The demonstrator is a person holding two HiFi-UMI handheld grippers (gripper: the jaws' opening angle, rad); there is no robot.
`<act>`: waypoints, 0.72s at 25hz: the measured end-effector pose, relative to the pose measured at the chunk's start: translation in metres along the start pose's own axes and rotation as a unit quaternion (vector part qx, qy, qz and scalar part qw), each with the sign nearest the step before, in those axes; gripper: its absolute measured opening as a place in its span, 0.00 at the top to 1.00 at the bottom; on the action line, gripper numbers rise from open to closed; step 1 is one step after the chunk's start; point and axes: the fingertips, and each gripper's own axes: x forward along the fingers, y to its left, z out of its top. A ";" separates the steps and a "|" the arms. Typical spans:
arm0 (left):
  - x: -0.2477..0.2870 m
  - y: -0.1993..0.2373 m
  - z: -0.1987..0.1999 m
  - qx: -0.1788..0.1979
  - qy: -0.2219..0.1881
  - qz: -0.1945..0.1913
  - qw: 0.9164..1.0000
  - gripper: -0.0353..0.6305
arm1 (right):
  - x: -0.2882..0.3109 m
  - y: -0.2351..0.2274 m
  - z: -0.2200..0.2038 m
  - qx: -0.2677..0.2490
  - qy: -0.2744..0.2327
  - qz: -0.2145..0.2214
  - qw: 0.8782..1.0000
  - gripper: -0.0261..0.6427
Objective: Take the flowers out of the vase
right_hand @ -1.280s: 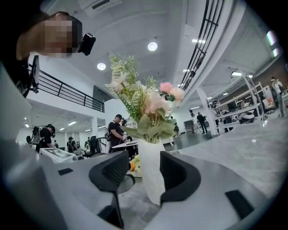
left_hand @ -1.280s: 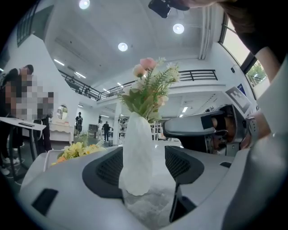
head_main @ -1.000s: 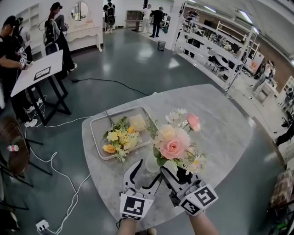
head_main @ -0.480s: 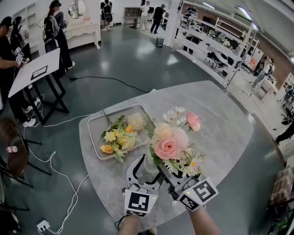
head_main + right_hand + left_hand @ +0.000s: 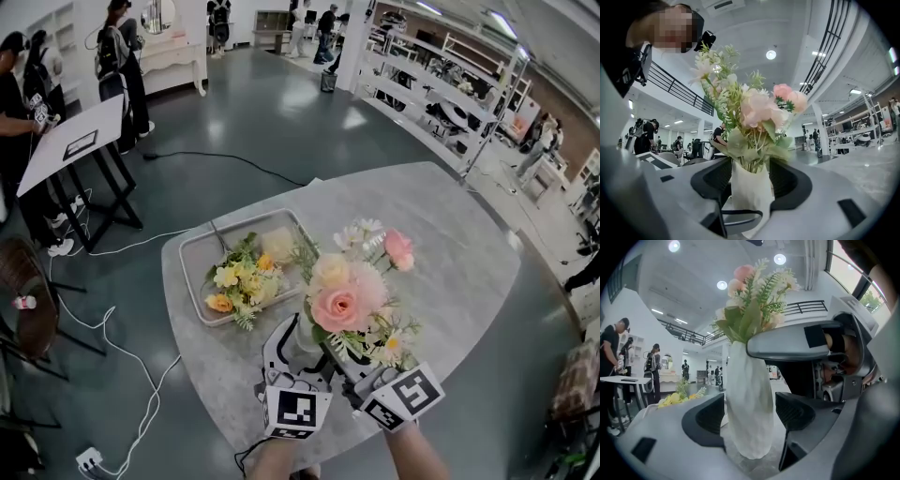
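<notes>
A white vase full of pink and cream flowers stands near the front edge of the marble table. My left gripper reaches in level and is open. In the left gripper view the vase body stands between its jaws with a thin gap on each side. My right gripper comes in from the right, partly hidden under the blooms. Its jaws have just been opening and stand wide around the vase neck and the stems without pressing on them.
A metal tray with yellow flowers lies on the table behind and left of the vase. The table's front edge is just below the grippers. On the floor to the left are cables, a black-legged table and several people.
My left gripper has moved in towards the vase, and its jaws now stand on either side of the vase body. The right gripper has stayed in place by the neck.
</notes>
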 end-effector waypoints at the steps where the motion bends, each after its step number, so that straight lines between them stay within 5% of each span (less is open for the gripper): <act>1: 0.001 0.000 0.000 -0.001 -0.001 0.003 1.000 0.44 | 0.001 0.000 0.000 0.000 0.000 0.000 1.000 0.60; 12: 0.001 0.002 -0.003 -0.008 -0.013 -0.003 1.000 0.48 | 0.003 -0.005 0.005 0.010 -0.032 0.004 0.999 0.60; 18: 0.001 -0.001 0.001 -0.010 -0.009 0.000 1.000 0.48 | 0.000 0.000 0.009 -0.010 -0.043 0.010 0.999 0.69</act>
